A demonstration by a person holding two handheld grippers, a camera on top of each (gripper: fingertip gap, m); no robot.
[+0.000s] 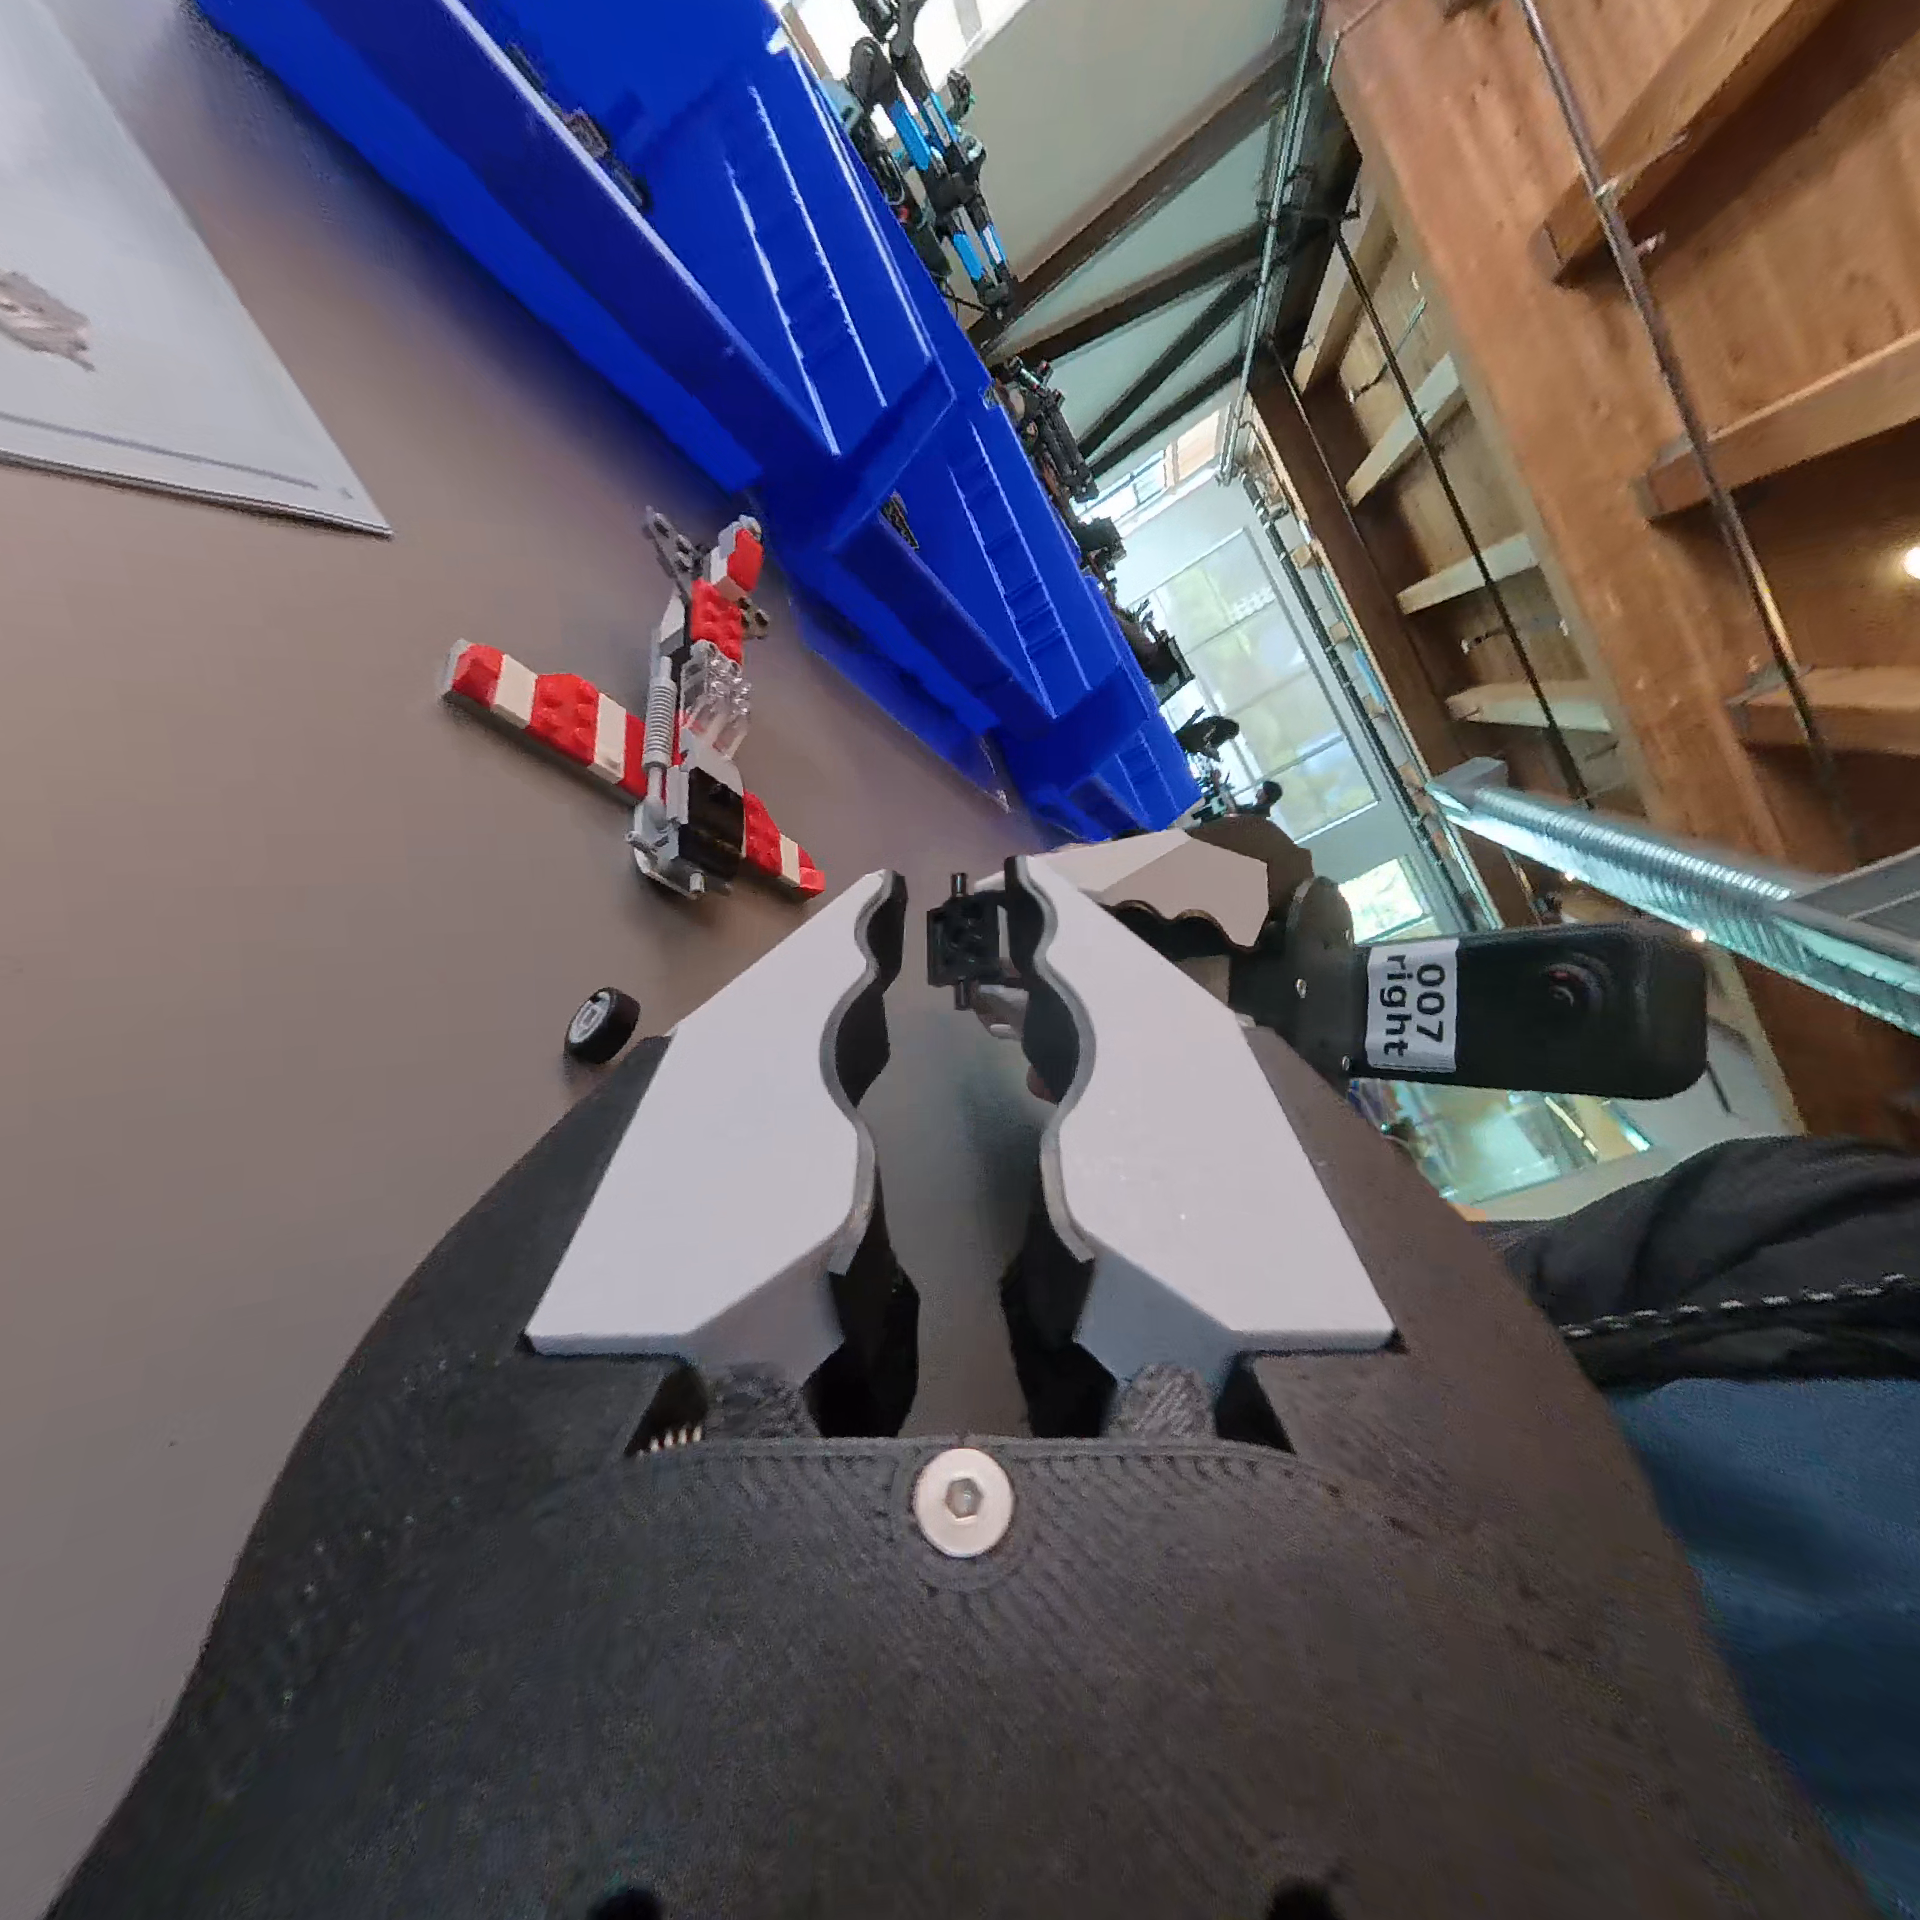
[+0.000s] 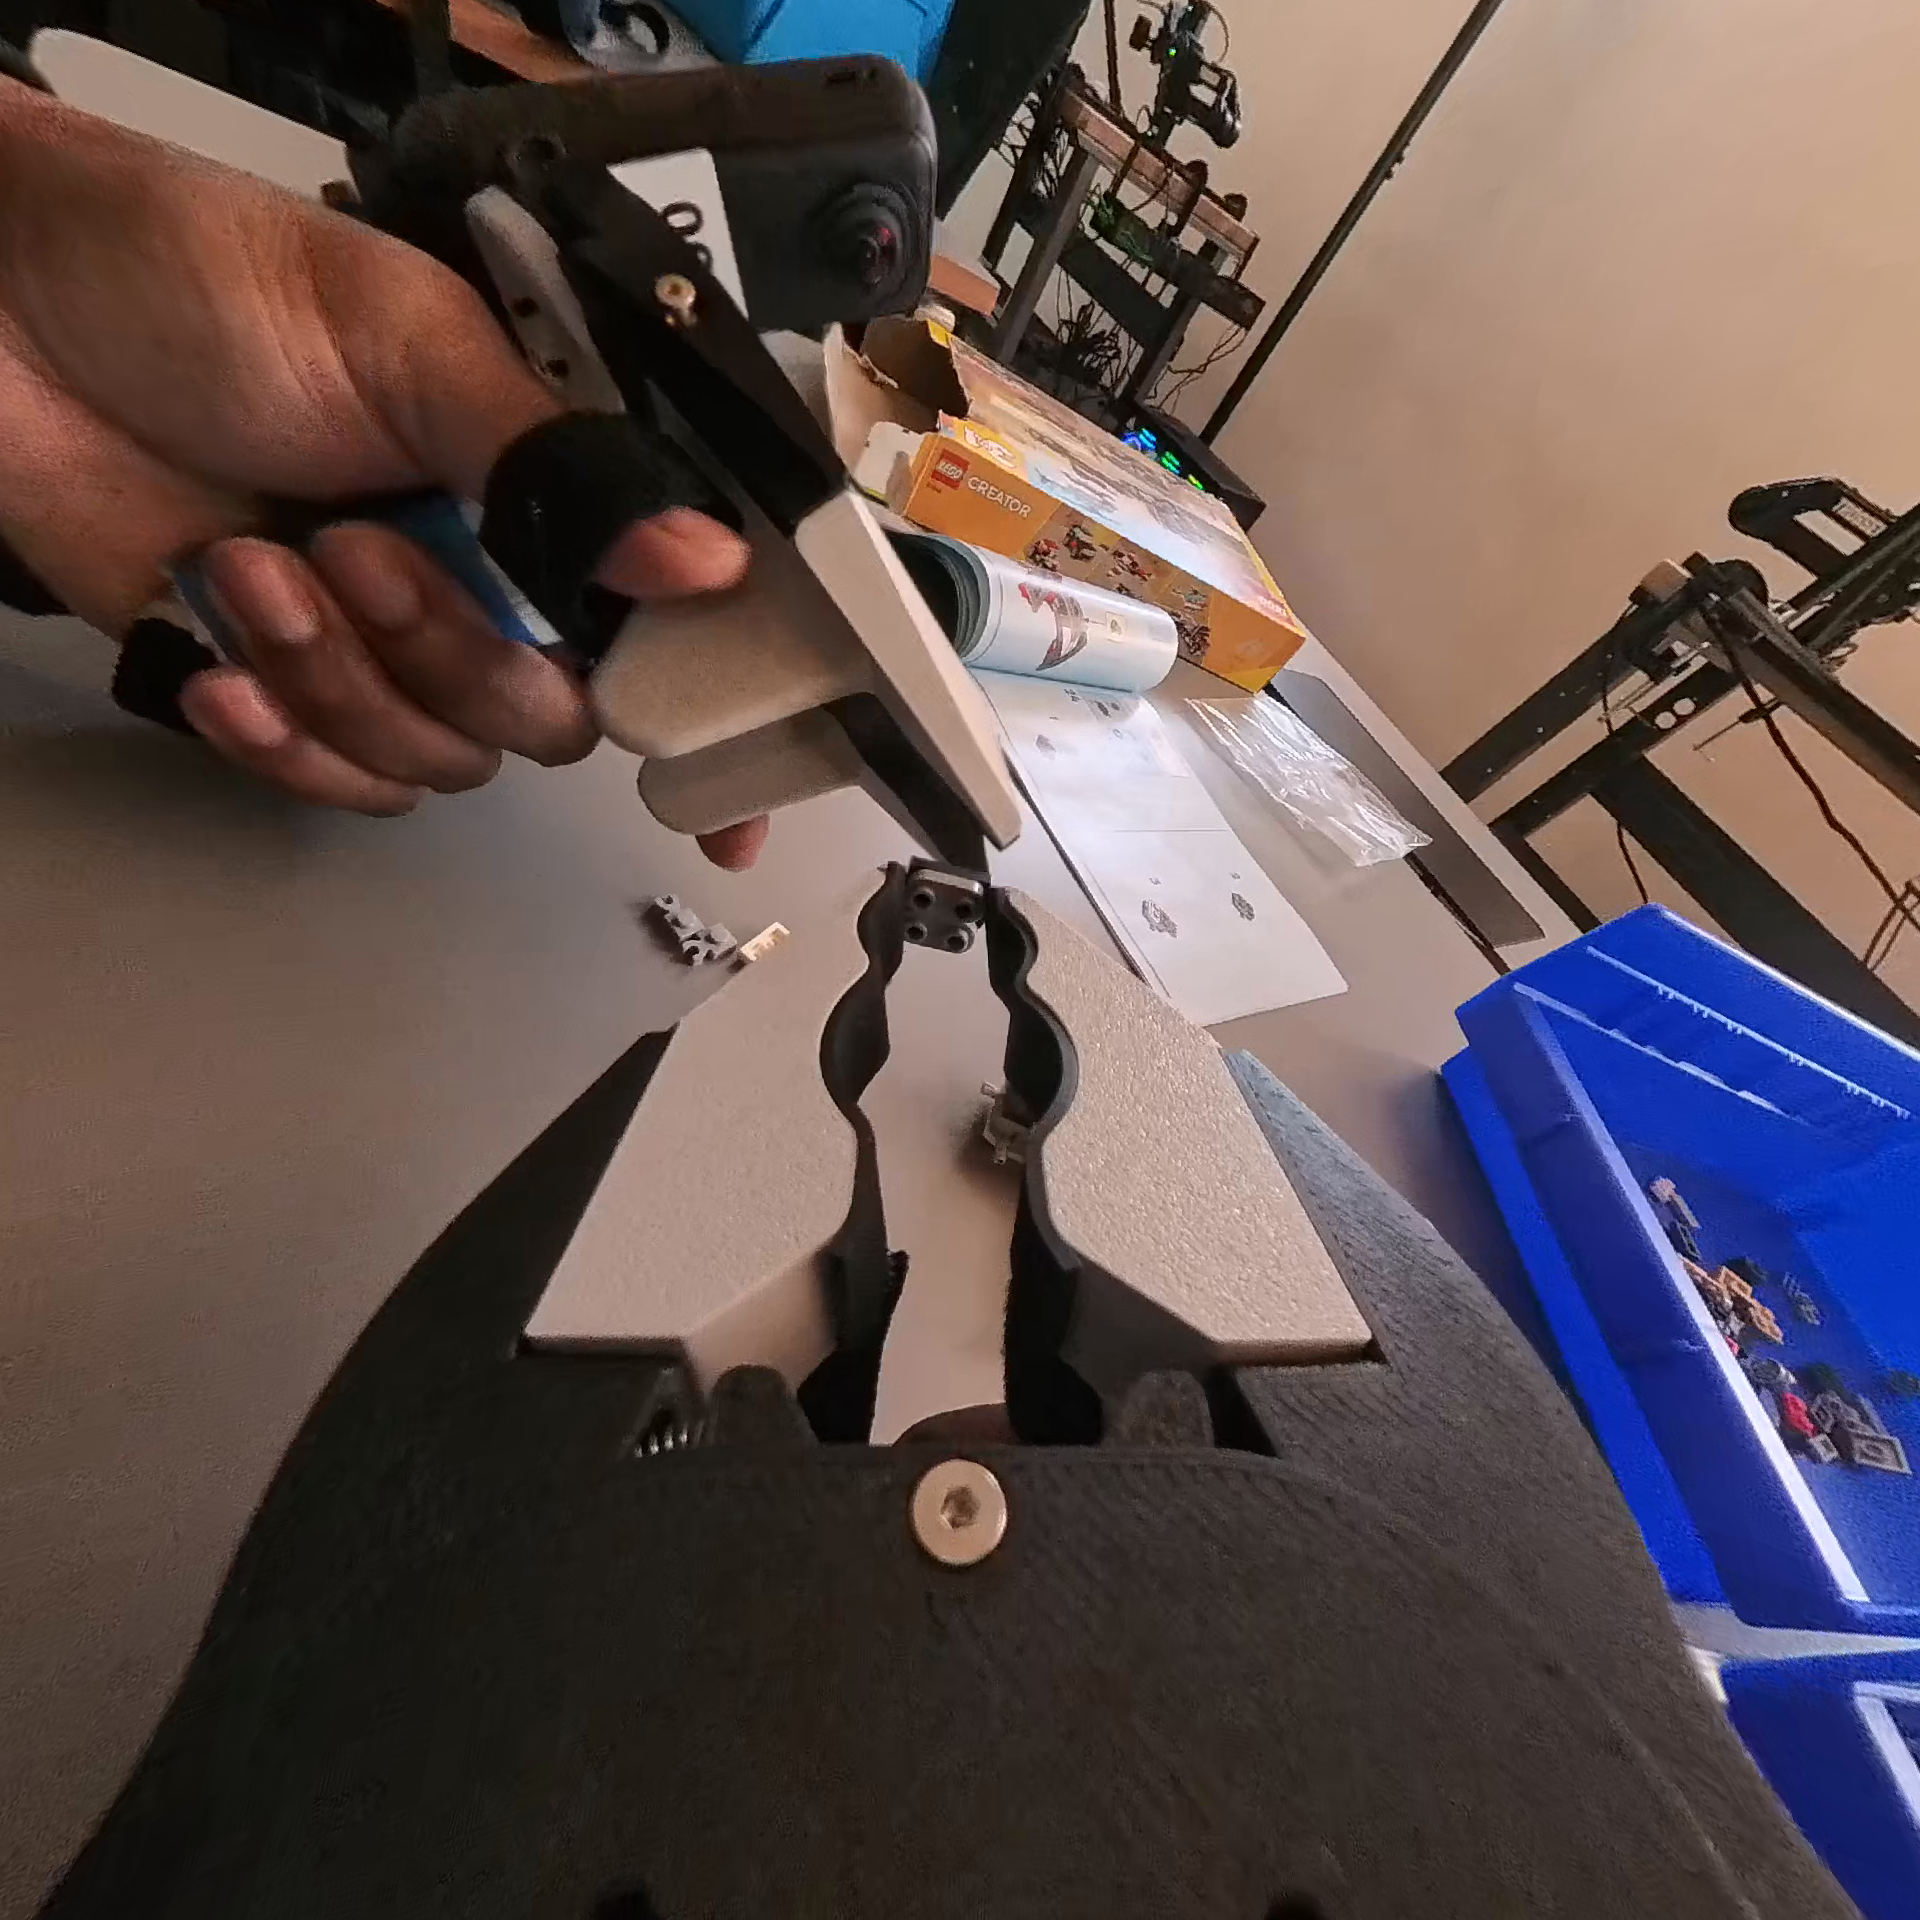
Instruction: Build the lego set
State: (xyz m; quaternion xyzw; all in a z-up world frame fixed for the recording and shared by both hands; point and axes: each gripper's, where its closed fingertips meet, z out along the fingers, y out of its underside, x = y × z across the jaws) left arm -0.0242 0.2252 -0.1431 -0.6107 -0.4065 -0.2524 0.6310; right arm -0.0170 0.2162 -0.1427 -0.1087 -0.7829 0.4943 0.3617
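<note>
The left gripper [image 1: 961, 883] stood with fingers spread around, not touching, a small black axle brick [image 2: 943, 914] that the right gripper [image 2: 940, 904] pinched at its tips. The red-and-white plane model [image 1: 675, 717] lay on the table [image 1: 260, 779]. Rightward, a blue bin [image 2: 1621, 1299] held loose small bricks [image 2: 1787, 1361].

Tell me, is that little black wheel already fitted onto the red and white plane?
No, the black wheel lies loose on the table, apart from the red and white plane.
</note>
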